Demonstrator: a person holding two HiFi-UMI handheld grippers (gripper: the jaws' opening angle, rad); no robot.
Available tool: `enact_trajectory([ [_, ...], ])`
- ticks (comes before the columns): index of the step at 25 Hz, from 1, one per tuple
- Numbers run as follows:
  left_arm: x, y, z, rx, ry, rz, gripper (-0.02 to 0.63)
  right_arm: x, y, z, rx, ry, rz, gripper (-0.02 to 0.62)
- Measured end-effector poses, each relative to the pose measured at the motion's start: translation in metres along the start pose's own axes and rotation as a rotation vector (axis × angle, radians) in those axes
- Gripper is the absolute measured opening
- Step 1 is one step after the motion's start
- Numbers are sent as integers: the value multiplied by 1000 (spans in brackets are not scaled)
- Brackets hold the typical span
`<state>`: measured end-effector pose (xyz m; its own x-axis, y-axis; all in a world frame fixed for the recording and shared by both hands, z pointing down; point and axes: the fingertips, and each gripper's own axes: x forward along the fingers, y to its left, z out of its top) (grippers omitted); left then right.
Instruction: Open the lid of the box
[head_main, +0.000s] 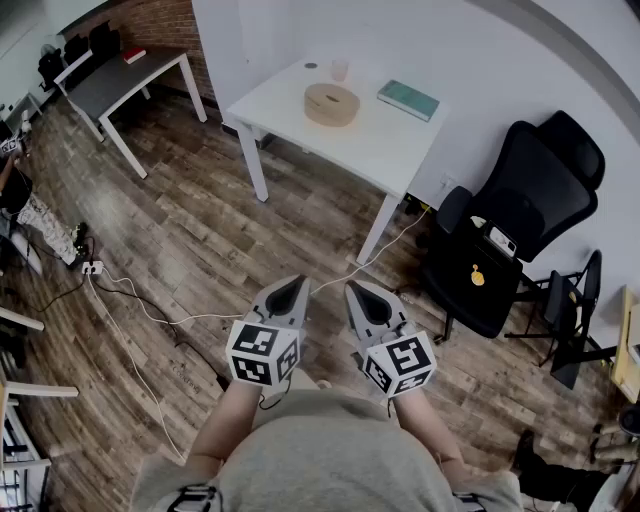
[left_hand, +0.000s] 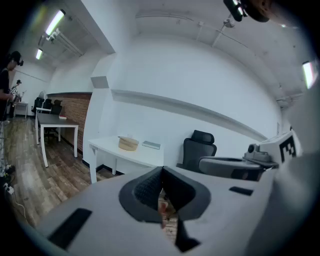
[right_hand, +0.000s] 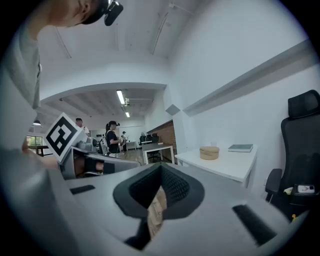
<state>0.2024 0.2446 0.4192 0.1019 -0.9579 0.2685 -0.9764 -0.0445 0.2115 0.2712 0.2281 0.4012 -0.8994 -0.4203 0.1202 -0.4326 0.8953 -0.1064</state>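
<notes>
Though far from the box (head_main: 331, 104) — hand-held grippers (head_main: 297, 284) (head_main: 354, 290) closed, empty.

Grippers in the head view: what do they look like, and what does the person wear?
The left gripper and right gripper match: light grey wedge-shaped bodies, dark textured inner jaws, each carrying a white cube with black square markers. The person wears a grey top.

A white rectangular desk (head_main: 395, 150) stands against a plain white wall (head_main: 480, 50). Around it spreads a dark wood-plank floor (head_main: 200, 220), with thin white cables (head_main: 160, 321) trailing in front of the desk. Right of the desk sits a black high-backed office chair (head_main: 530, 190). Left of the desk, a grey-topped table with white legs (head_main: 115, 85) stands by a red brick wall (head_main: 155, 20). Long tube lights (left_hand: 54, 23) glow on the white ceiling (left_hand: 190, 20).
</notes>
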Motion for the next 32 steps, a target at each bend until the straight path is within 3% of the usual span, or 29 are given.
enact_trajectory([
  [5,-24,-24,-7,6,4,-18,8,-31,21,-6,16,12,-4,0],
  [14,-53,-25,-15,3,13,14,8,-52,38,-13,58,-9,-49,0],
  [32,-67,-39,-28,-24,-7,5,8,-72,37,-14,61,-20,-58,2],
])
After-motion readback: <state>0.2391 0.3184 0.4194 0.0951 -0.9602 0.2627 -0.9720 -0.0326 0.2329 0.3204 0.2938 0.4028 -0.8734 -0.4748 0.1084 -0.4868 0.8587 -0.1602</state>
